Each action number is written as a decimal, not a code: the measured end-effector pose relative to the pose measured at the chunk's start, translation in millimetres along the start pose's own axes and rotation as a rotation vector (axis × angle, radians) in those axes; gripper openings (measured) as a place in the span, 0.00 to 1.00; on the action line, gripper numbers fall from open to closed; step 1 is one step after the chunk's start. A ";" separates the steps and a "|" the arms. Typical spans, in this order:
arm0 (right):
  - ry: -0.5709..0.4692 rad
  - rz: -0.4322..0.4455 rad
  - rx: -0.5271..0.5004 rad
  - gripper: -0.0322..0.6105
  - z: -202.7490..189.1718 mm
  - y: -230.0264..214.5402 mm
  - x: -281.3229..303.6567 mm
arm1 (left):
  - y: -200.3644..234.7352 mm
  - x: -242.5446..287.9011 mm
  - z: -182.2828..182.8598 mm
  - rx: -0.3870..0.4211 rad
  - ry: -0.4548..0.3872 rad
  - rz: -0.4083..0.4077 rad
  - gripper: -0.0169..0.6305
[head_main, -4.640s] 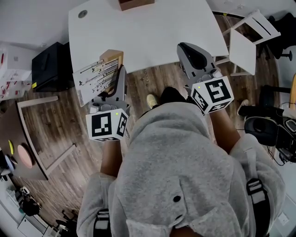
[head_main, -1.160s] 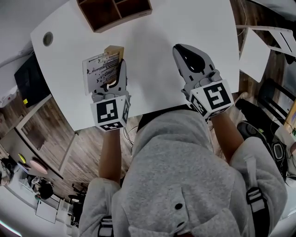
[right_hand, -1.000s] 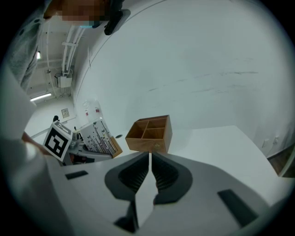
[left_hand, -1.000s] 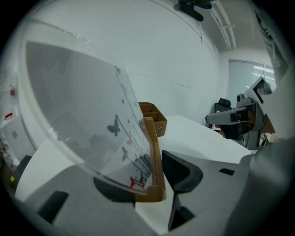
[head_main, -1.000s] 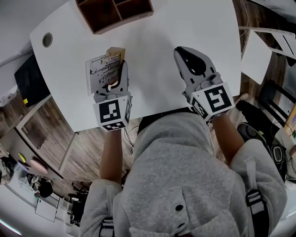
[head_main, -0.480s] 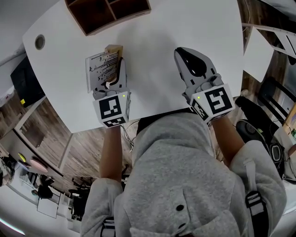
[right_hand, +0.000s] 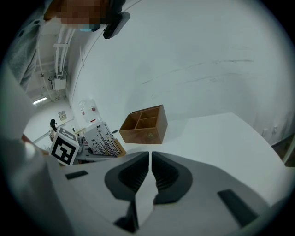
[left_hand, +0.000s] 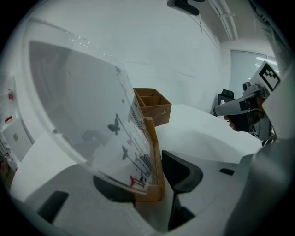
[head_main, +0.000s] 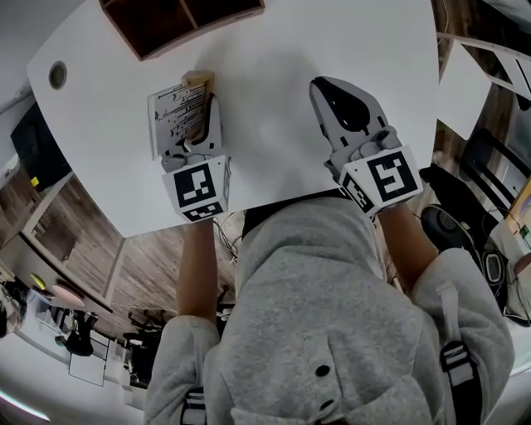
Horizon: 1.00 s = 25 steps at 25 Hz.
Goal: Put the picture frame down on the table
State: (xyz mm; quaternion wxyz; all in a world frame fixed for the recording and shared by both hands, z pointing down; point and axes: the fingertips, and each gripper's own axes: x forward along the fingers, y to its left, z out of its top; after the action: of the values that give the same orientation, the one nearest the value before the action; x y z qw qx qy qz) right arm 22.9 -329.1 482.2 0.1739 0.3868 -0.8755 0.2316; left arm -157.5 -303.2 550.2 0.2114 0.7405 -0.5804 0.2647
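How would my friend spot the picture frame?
Find the big white table. Toward its left side, the left gripper grips the picture frame: a clear pane printed with butterflies and thin stems, with a pale wooden edge. The only other wooden thing, the divided box farther back, is darker and open-topped.

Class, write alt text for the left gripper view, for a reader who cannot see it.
The left gripper holds a picture frame, with a butterfly print and wooden edge, between its jaws over a white table. A wooden compartment box stands behind; the right gripper shows at far right.
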 end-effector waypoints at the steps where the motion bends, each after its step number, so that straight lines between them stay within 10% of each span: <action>1: 0.002 0.000 0.002 0.11 -1.5 -0.5 0.1 | -0.2 0.9 -0.8 0.003 0.002 0.002 0.33; 25: 0.010 0.016 0.019 0.11 -0.2 10.8 14.4 | 0.7 7.9 -6.8 0.094 -0.004 0.009 0.34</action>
State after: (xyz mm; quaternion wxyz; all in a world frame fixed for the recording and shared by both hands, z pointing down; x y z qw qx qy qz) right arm 5.5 -331.1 486.3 0.1728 0.3803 -0.8755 0.2430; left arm -157.7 -305.0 560.5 0.1740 0.7477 -0.5710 0.2910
